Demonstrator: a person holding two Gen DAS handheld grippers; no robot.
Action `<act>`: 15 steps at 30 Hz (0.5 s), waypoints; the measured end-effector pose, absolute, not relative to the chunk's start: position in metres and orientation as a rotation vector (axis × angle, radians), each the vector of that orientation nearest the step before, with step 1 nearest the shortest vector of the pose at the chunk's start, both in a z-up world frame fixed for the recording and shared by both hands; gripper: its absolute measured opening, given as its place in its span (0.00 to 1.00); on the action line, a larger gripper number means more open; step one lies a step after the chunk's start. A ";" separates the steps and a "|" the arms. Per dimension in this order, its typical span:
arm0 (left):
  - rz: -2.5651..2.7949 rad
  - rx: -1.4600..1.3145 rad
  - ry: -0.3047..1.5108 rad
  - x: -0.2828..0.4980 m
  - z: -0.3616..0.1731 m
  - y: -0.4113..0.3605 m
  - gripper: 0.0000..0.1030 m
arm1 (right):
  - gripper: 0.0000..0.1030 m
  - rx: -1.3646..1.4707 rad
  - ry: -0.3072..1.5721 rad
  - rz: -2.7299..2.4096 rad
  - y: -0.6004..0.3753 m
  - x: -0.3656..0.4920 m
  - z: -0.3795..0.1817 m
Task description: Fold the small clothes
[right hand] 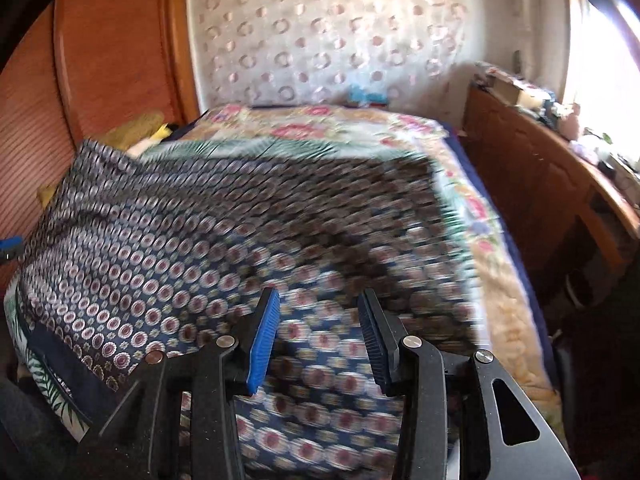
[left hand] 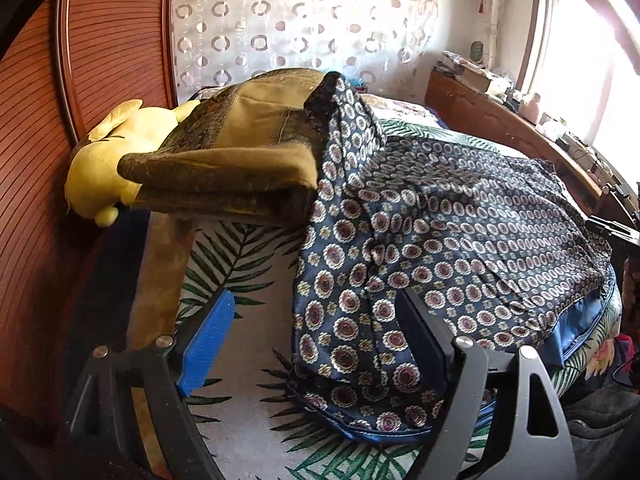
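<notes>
Left gripper [left hand: 316, 320] jaws spread wide, nothing between them, over the near-left corner of the navy medallion-print garment [left hand: 460, 240]. Right gripper [right hand: 318, 320] also spread, hovering above the same garment [right hand: 200, 248], that view motion-blurred. Garment lies spread on the leaf-print bedspread [left hand: 240, 432], its far corner draped against a folded olive blanket [left hand: 240, 148]; yellow plush toy [left hand: 108, 160] beyond.

A yellow plush toy [left hand: 108, 164] lies beside a folded olive blanket [left hand: 236, 160] on the leaf-print bedspread [left hand: 240, 256].
</notes>
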State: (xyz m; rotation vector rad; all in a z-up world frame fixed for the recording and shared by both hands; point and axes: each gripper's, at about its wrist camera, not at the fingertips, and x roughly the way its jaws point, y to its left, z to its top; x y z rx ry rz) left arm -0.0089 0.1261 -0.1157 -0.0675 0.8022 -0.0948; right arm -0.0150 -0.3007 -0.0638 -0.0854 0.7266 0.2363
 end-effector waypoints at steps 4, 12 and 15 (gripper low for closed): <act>-0.081 -0.069 0.815 -0.011 -0.120 0.129 0.81 | 0.41 -0.100 0.761 0.280 -0.282 -0.006 -0.075; -0.074 -0.071 0.831 -0.010 -0.125 0.130 0.81 | 0.41 -0.106 0.770 0.333 -0.259 0.015 -0.081; -0.075 -0.072 0.838 -0.011 -0.128 0.130 0.81 | 0.41 -0.109 0.780 0.347 -0.248 0.017 -0.087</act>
